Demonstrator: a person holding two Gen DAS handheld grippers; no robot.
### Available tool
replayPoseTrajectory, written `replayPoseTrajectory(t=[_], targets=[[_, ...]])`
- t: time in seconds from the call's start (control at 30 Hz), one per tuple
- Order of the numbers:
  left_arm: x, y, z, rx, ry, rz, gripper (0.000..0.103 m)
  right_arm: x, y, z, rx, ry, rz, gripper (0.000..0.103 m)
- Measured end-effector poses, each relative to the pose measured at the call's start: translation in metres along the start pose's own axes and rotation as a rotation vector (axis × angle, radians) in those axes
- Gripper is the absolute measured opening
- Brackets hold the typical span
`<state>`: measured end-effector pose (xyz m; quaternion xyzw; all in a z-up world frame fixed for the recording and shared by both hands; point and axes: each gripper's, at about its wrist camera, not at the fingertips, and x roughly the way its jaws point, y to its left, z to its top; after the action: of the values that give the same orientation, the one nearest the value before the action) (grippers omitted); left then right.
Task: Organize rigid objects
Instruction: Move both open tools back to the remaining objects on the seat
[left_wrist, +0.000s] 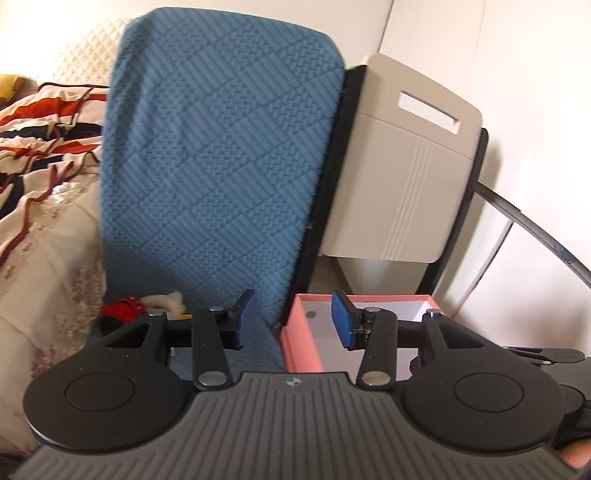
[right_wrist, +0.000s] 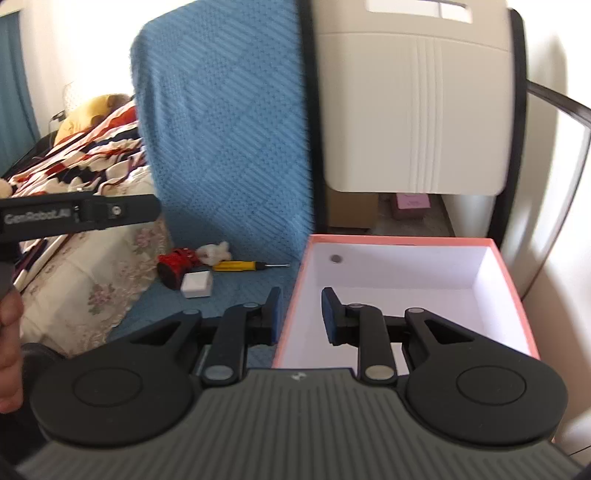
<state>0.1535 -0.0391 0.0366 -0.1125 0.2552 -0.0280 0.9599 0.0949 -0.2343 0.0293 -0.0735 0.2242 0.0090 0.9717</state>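
A pink box (right_wrist: 511, 284) with a white inside stands open on the blue seat cover; only a small grey disc (right_wrist: 336, 258) lies in it. Its left wall also shows in the left wrist view (left_wrist: 301, 339). A red toy (right_wrist: 175, 264), a white block (right_wrist: 197, 284), a yellow-handled screwdriver (right_wrist: 240, 265) and a white fluffy thing (right_wrist: 216, 253) lie on the seat left of the box. My right gripper (right_wrist: 300, 314) is open and empty, straddling the box's left wall. My left gripper (left_wrist: 291, 319) is open and empty, above the box's left edge; the red toy (left_wrist: 123, 308) is at its left.
A chair back under a blue textured cover (right_wrist: 225, 129) rises behind the objects. A beige plastic panel (right_wrist: 413, 110) with a black frame stands behind the box. A bed with floral and striped bedding (right_wrist: 92, 280) lies to the left. A white wall is at the right.
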Motion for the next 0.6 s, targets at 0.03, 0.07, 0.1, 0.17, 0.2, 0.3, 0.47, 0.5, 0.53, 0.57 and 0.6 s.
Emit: replayPoseTrajectory(t=[0.03, 0.07, 0.1, 0.17, 0.2, 0.3, 0.47, 0.5, 0.53, 0.57, 0.6], targets=[[-0.003, 0.006, -0.002, -0.003, -0.001, 0.004, 0.050, 0.000, 0.007, 0.000, -0.006, -0.001, 0.005, 0.027], [-0.005, 0.012, -0.005, -0.006, -0.002, 0.007, 0.050, 0.001, 0.014, -0.001, -0.014, -0.002, 0.009, 0.027], [-0.006, 0.017, -0.007, -0.009, -0.004, 0.010, 0.050, 0.002, 0.020, -0.003, -0.023, -0.004, 0.013, 0.027], [-0.009, 0.028, -0.012, -0.013, -0.002, 0.023, 0.050, 0.006, 0.032, -0.006, -0.041, -0.004, 0.017, 0.027], [-0.011, 0.035, -0.015, -0.013, -0.002, 0.030, 0.050, 0.008, 0.037, -0.008, -0.046, 0.000, 0.021, 0.027], [-0.015, 0.054, -0.025, -0.022, 0.000, 0.047, 0.050, 0.014, 0.052, -0.013, -0.053, 0.006, 0.039, 0.027], [-0.017, 0.079, -0.038, -0.053, 0.005, 0.059, 0.050, 0.025, 0.074, -0.025, -0.069, 0.021, 0.057, 0.027], [-0.018, 0.084, -0.041, -0.059, 0.005, 0.061, 0.050, 0.027, 0.079, -0.028, -0.075, 0.022, 0.059, 0.027], [-0.019, 0.088, -0.044, -0.063, 0.005, 0.062, 0.050, 0.030, 0.082, -0.030, -0.079, 0.025, 0.060, 0.027], [-0.020, 0.091, -0.047, -0.067, 0.005, 0.065, 0.050, 0.032, 0.086, -0.032, -0.080, 0.027, 0.063, 0.027], [-0.020, 0.096, -0.050, -0.073, 0.004, 0.066, 0.050, 0.035, 0.089, -0.034, -0.081, 0.030, 0.066, 0.027]])
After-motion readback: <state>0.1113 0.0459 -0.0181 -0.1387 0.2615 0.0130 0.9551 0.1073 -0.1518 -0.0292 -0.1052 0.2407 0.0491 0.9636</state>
